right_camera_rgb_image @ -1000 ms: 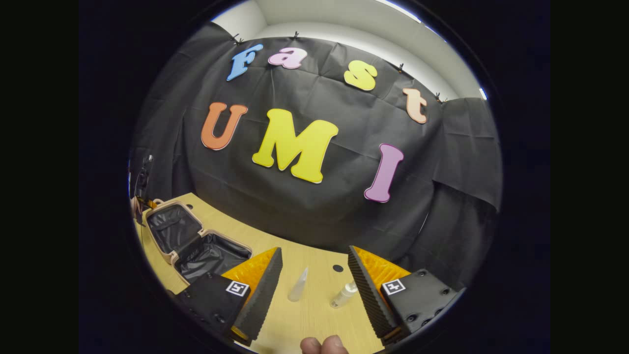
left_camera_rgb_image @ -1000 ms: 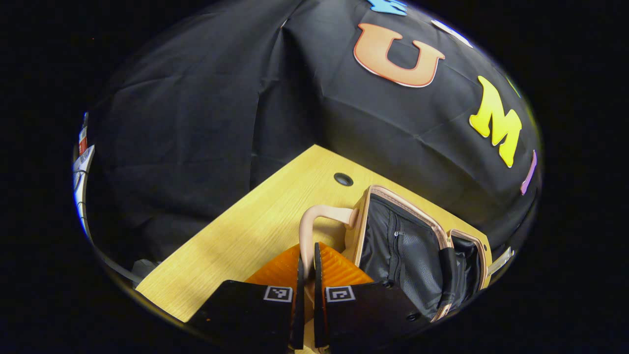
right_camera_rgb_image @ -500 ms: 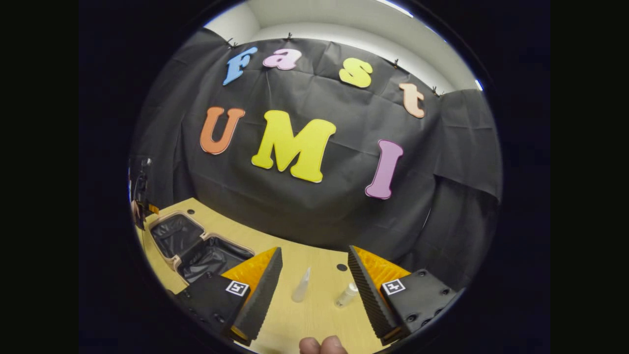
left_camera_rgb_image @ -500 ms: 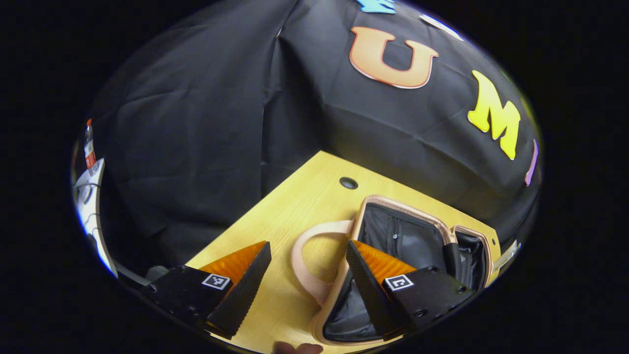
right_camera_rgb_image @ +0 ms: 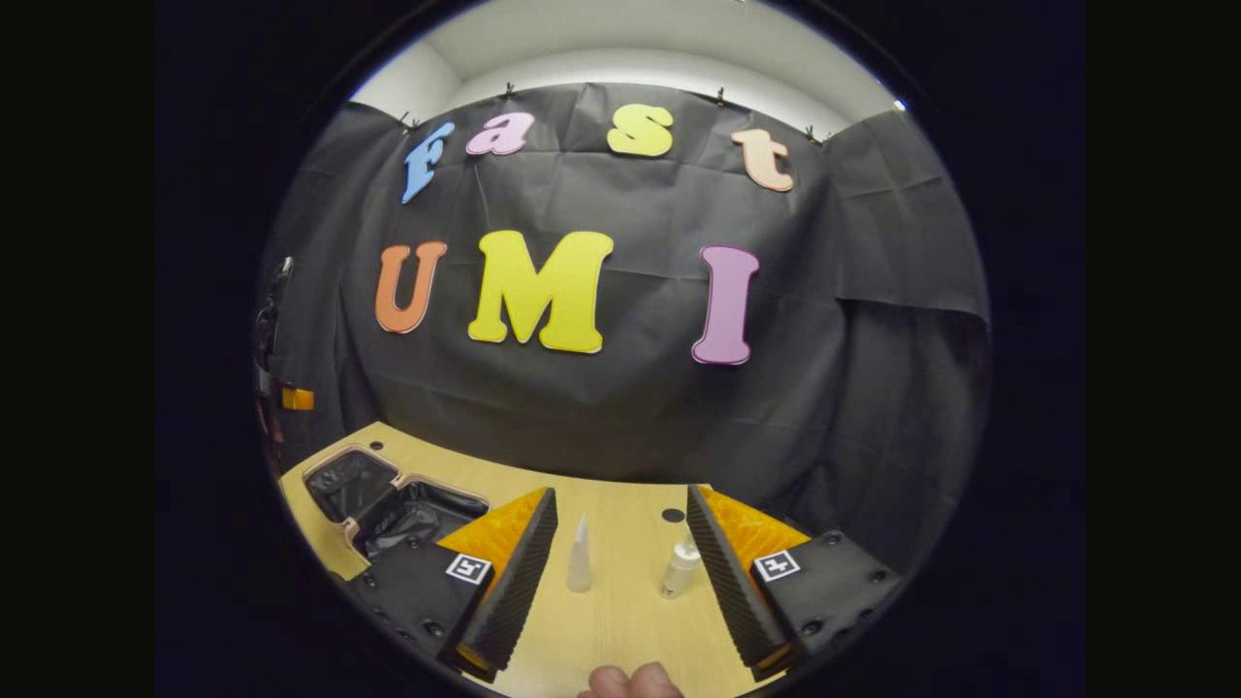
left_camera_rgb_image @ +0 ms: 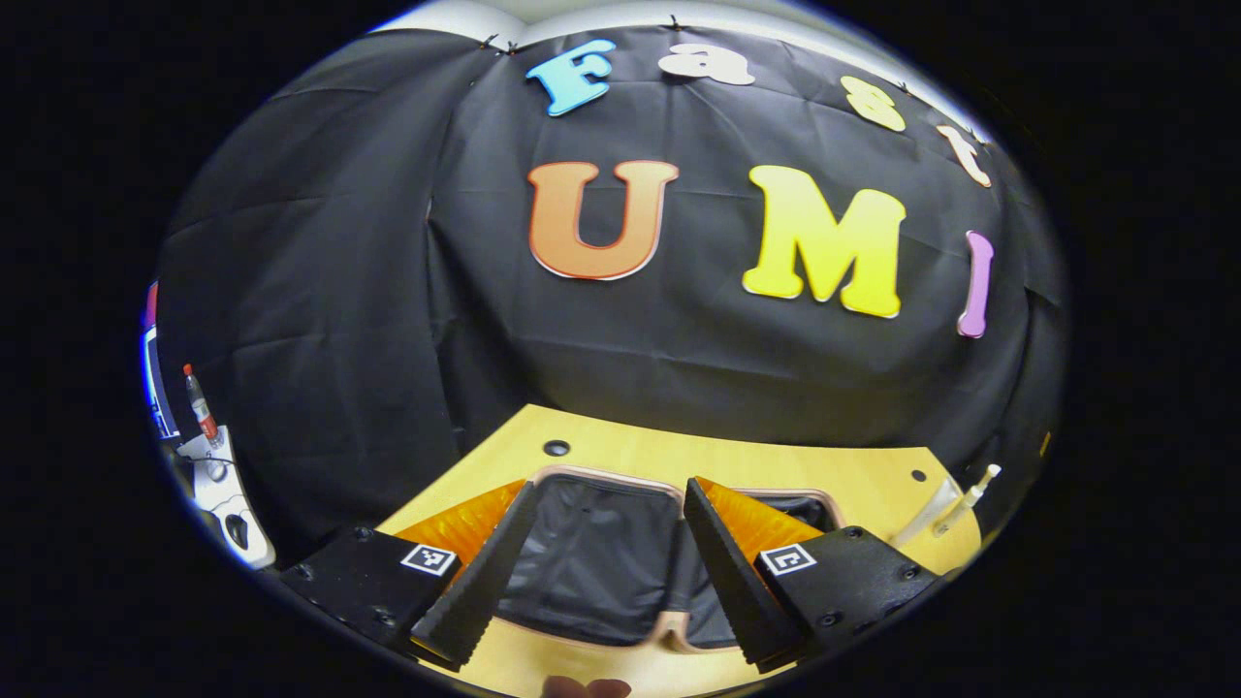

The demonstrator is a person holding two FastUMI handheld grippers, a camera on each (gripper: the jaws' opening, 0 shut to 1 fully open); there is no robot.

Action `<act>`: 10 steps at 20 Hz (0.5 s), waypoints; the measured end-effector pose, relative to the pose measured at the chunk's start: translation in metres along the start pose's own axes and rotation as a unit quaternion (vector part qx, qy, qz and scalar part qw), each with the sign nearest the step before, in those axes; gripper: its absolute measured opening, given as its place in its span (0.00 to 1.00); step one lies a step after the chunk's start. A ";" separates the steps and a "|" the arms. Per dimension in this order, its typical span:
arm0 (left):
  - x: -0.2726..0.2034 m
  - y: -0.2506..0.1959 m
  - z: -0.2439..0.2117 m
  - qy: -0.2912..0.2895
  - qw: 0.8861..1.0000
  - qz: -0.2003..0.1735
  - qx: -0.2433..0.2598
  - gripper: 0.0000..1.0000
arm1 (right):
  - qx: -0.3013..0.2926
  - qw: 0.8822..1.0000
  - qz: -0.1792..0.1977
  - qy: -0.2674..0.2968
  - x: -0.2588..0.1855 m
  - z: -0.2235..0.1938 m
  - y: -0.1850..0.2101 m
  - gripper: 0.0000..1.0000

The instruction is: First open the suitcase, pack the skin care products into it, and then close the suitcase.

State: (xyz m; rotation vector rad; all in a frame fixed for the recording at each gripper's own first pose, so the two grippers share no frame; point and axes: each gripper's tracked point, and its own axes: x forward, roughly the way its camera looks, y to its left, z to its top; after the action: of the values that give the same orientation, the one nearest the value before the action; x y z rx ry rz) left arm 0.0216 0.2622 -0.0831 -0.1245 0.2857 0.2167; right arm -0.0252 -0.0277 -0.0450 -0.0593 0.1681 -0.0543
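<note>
The left tool [left_camera_rgb_image: 606,572] stands with its fingers spread wide and nothing between them; a second ago they were pinched on the suitcase handle, and half a second ago they had already parted beside it. Its view has since swung to face the open suitcase [left_camera_rgb_image: 591,557] squarely, the dark lining lying just ahead of and between the fingers on the tabletop [left_camera_rgb_image: 737,460].

The right tool [right_camera_rgb_image: 620,572] is spread wide too (it has hardly changed), holding nothing. Between its fingers, a little ahead on the tabletop [right_camera_rgb_image: 620,630], stand a slim pointed tube [right_camera_rgb_image: 579,555] and, to its right, a small clear bottle [right_camera_rgb_image: 681,567], apart from each other, now more centred than before. The suitcase [right_camera_rgb_image: 393,499] lies open well off to the left.
</note>
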 end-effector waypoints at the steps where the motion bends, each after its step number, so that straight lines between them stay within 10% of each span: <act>1: -0.006 -0.021 -0.002 -0.001 1.000 -0.011 -0.003 0.98 | 0.004 1.000 -0.004 0.003 0.000 -0.004 -0.006 0.80; 10: -0.032 -0.210 -0.043 0.029 0.989 -0.141 0.007 0.98 | 0.029 0.999 -0.012 0.039 0.002 -0.049 -0.071 0.80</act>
State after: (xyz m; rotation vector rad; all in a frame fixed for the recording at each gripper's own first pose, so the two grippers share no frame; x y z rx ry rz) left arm 0.0281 0.0457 -0.0953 -0.1554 0.3246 -0.0707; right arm -0.0349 -0.1012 -0.0896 -0.0020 0.2430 -0.0847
